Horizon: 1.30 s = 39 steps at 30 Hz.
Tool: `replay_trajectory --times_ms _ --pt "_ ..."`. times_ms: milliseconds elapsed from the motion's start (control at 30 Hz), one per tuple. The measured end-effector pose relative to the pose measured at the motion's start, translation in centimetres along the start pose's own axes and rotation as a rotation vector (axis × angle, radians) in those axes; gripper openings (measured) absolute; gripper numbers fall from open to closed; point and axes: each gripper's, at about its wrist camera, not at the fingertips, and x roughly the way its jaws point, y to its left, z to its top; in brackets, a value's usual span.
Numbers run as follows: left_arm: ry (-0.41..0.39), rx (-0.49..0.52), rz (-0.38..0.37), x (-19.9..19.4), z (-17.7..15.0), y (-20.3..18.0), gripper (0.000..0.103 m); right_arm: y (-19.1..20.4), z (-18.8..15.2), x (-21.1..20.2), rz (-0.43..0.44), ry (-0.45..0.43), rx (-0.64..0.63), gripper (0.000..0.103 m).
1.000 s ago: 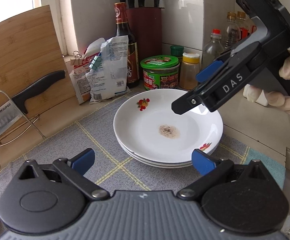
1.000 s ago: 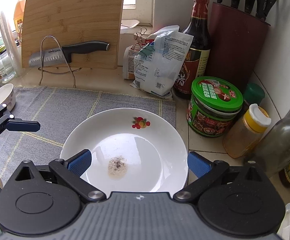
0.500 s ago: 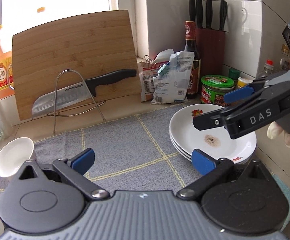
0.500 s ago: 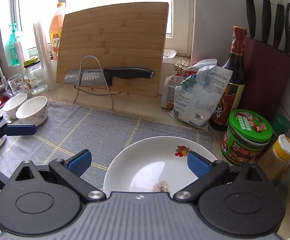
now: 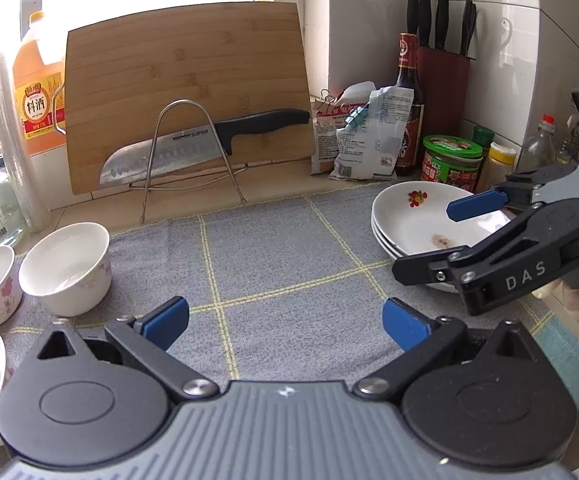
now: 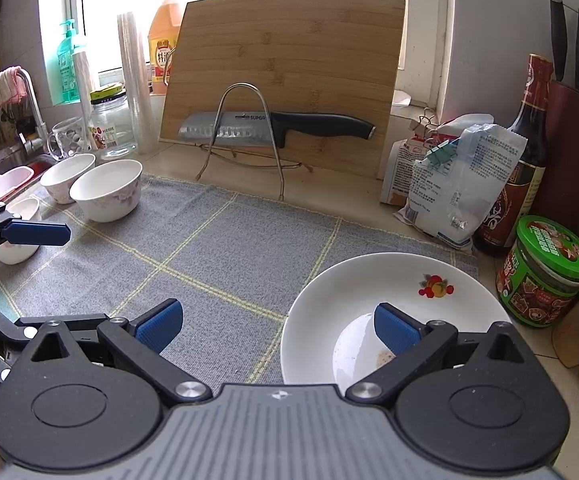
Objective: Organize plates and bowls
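Inspector: State the change.

Operator: Both my tongs have pulled back and up from the stack of plates (image 5: 405,216). A second ago my left tongs (image 5: 285,322) framed the top plate close; now the view takes in most of the grey mat (image 5: 281,256), and the stack sits at its right end. My right tongs (image 6: 277,326) hang above the near rim of that stack, touching nothing I can see.

Inspector: Their state?

Operator: Both pairs stand apart and empty.

Inspector: Meaning for the task?

Operator: I judge the plates stacked, top one still soiled. The bowls (image 5: 65,268) remain loose in a cluster at the mat's left end, so I judge them next.

Inspector: Edges and room?

Operator: The middle of the mat is bare, giving a clear run from plates to bowls. The stack sits near the green-lidded jar (image 5: 451,158) and bottles at the tiled wall. Behind the mat stand the knife rack (image 5: 187,152) and cutting board (image 5: 185,92). The bowls sit close together, one at the frame's edge; a sink (image 6: 21,164) lies just beyond them.
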Motion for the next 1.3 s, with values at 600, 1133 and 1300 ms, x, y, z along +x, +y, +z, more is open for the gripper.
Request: replay_trajectory --times_ms 600,1133,1300 --pt "0.05 0.003 0.026 -5.0 -3.5 14.4 0.103 16.4 -0.3 5.1 0.047 0.108 -0.055 0.103" --pt "0.135 0.007 0.102 -5.6 -5.4 24.8 0.102 27.3 2.1 9.9 0.221 0.084 -0.223 0.103" --pt "0.172 -0.012 0.061 -4.6 -5.3 26.3 0.102 29.0 2.8 11.1 0.248 0.074 -0.248 0.103"
